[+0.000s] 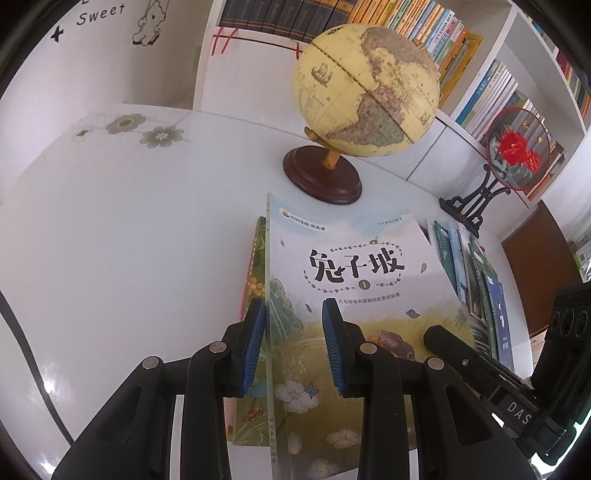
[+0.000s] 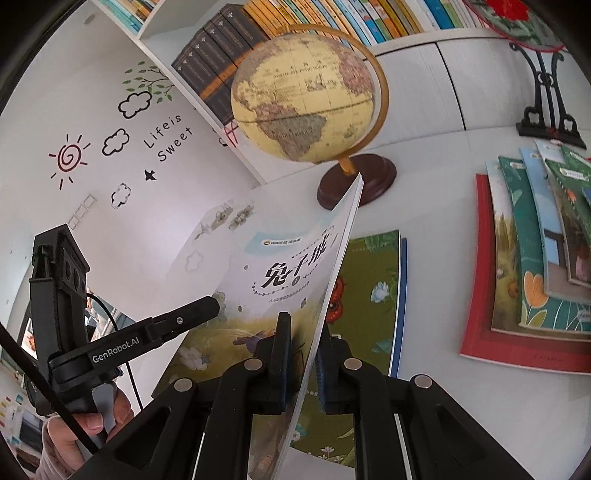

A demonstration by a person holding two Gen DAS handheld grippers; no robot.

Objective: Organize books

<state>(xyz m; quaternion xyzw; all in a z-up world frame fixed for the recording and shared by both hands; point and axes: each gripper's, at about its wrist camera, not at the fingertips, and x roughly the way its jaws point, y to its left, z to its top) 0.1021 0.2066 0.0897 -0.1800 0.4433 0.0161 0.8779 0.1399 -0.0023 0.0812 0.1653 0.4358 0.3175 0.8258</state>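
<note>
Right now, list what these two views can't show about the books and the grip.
- Book under the rabbit book: left wrist view, cover hidden, only an edge strip shows.
- Left gripper: the spine stands between the pads; contact can't be told.
- Fanned stack: right wrist view, count unclear, covers overlap and the frame edge cuts them.
- Shelf book titles: too small, blurred.

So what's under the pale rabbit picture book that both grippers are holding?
Under the pale rabbit picture book lies a green floral-covered book flat on the white table. Whether more lies beneath is hidden.
</note>
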